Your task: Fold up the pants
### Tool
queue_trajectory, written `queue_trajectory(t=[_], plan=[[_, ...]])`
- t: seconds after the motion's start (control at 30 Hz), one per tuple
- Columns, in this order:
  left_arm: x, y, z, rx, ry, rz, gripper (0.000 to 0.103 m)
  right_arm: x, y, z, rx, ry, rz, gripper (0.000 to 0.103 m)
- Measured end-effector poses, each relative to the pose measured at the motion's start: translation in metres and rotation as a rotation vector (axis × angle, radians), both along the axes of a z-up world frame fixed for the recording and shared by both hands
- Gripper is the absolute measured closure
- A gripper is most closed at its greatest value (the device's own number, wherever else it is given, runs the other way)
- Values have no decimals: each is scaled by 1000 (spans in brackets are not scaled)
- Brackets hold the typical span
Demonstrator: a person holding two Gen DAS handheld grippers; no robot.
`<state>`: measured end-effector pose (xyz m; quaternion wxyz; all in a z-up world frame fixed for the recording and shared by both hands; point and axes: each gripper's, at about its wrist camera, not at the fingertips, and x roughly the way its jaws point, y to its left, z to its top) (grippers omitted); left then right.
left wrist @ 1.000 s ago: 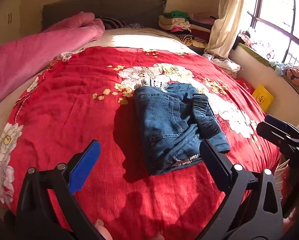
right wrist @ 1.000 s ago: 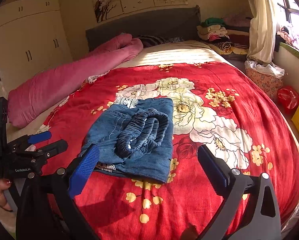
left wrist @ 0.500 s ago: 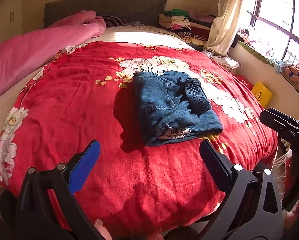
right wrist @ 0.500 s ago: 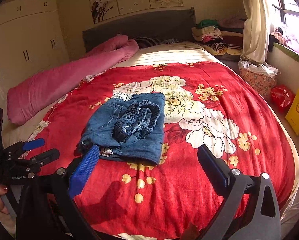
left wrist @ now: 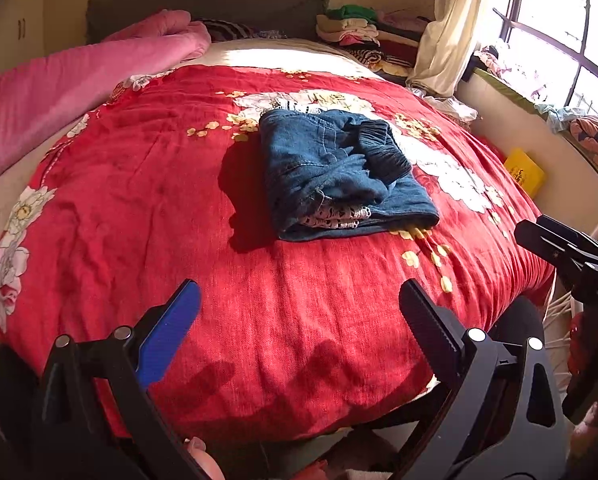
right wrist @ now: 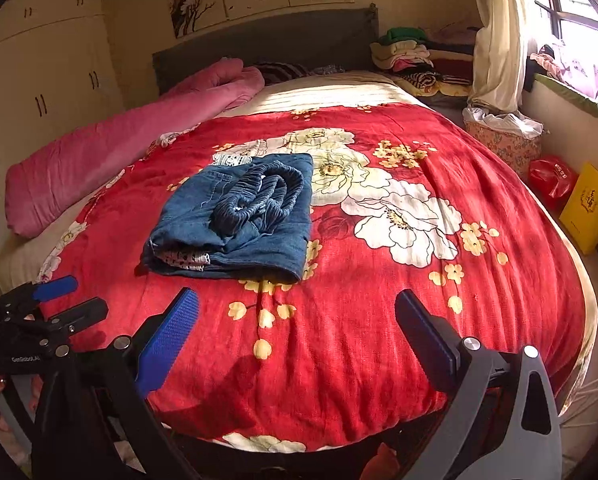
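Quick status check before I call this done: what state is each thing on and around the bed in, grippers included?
pants: folded into a compact bundle, lying on the quilt, untouched.
red floral quilt: spread flat over the bed.
pink blanket: rolled along the bed's far-left edge.
left gripper: open, holding nothing, near the foot of the bed.
right gripper: open, holding nothing.
curtain: drawn aside.

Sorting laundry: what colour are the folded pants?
Blue denim pants, clearest in the right wrist view.
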<state>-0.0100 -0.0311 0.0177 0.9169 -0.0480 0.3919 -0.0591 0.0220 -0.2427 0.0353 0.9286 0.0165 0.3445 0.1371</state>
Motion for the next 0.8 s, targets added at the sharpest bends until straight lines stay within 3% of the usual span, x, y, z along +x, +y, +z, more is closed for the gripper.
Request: queue_trajectory(t=[0.8], plan=[[2,1,-15,18,42,21,10,-2,2,-20,-16,38,-14,5]])
